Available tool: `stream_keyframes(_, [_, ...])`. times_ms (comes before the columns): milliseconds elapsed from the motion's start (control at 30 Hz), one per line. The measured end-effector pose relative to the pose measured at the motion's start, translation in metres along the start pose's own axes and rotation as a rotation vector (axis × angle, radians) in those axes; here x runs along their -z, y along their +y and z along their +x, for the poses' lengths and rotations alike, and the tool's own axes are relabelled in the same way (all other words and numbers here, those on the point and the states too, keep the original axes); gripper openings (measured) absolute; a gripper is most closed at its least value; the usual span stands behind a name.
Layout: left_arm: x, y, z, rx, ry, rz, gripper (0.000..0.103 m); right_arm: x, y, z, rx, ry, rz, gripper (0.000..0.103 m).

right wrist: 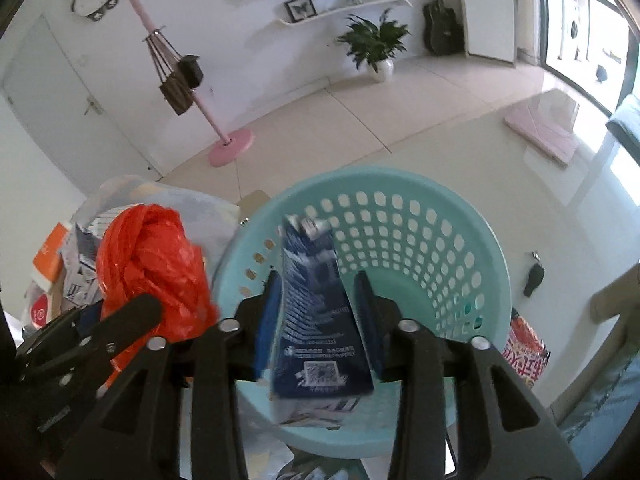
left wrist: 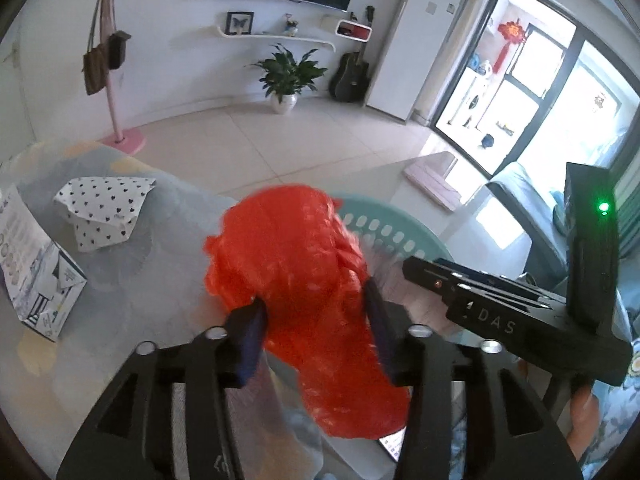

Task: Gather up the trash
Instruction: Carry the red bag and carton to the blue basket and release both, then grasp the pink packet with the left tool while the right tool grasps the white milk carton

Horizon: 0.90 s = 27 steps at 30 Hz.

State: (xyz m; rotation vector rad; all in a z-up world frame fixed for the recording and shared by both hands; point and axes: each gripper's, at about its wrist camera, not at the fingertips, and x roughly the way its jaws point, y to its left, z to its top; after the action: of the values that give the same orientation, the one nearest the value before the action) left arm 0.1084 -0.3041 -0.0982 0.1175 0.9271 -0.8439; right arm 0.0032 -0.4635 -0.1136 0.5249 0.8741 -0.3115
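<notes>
Tongs on your left [left wrist: 316,312] clench the soft, light red plastic bag [left wrist: 296,264] by its bunched middle, while your right tongs [right wrist: 316,300] pinch a thin, bendable blue packet [right wrist: 316,312] over the teal basket [right wrist: 460,248].

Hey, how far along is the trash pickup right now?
Nothing clearly lies in the perforated teal plastic basket yet. In hand: the left gripper grips a crumpled red plastic bag, and the right gripper holds a dark blue printed paper packet over the basket. Left: a heart-patterned white paper and a printed white carton on the pale blue cloth.
</notes>
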Motion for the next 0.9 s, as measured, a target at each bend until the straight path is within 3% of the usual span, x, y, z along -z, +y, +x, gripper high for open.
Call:
stream_keyframes(133, [-0.002,0.004,-0.005,-0.007,-0.024,-0.001,0.054,0.0,-0.004,0.004,0.013,-0.003,0.001,0.048])
stream_keyframes(467, [-0.001,0.005,-0.05,0.002,-0.135,-0.04,0.056,0.004,0.026,-0.025,-0.034,-0.077,-0.079,0.048])
stream_keyframes(600, [0.005,0.015,-0.082,-0.027,-0.197,-0.062,0.056,0.006,0.056,-0.051,-0.121,-0.151,-0.135,0.048])
stream_keyframes(733, [0.014,0.031,-0.117,-0.07,-0.263,-0.099,0.056,0.013,0.095,-0.068,-0.153,-0.2,-0.23,0.048])
stream_keyframes(900, [0.04,0.064,-0.165,-0.157,-0.322,-0.182,0.056,0.035,0.147,-0.071,-0.213,-0.217,-0.34,0.048])
